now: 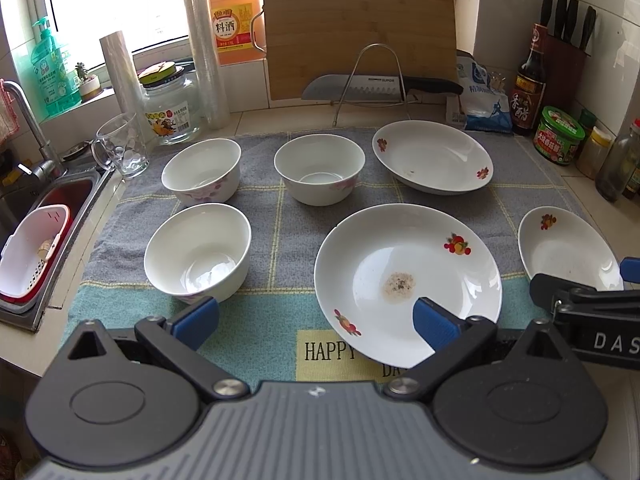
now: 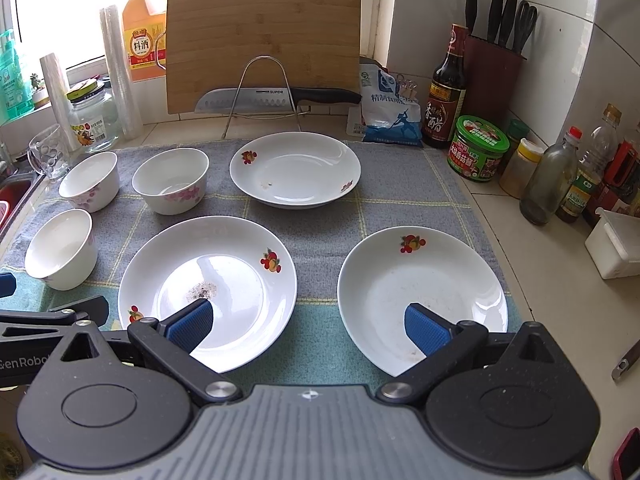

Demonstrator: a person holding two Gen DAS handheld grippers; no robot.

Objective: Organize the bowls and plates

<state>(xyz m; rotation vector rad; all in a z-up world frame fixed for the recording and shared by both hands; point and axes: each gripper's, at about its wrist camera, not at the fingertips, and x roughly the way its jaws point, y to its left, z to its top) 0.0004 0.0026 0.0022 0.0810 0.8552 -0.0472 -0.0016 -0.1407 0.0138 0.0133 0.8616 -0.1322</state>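
Observation:
Three white bowls and three white fruit-print plates lie on a grey and teal towel (image 1: pixel 280 208). The near bowl (image 1: pixel 198 252) sits front left, with two pink-flowered bowls (image 1: pixel 202 170) (image 1: pixel 319 168) behind it. A stained plate (image 1: pixel 408 276) is at centre front, a second plate (image 1: pixel 432 156) at the back, a third plate (image 1: pixel 568 248) at the right. My left gripper (image 1: pixel 316 320) hovers open over the towel's front edge, between the near bowl and the stained plate. My right gripper (image 2: pixel 308 326) is open above the gap between the stained plate (image 2: pixel 208 288) and the right plate (image 2: pixel 422 296).
A sink (image 1: pixel 48 216) with a white basket lies at the left. A glass mug (image 1: pixel 120 152), a jar (image 1: pixel 172 108), a cutting board (image 1: pixel 360 32) and a knife (image 1: pixel 380 86) on a wire rack stand behind the towel. Sauce bottles and jars (image 2: pixel 476 148) crowd the right counter.

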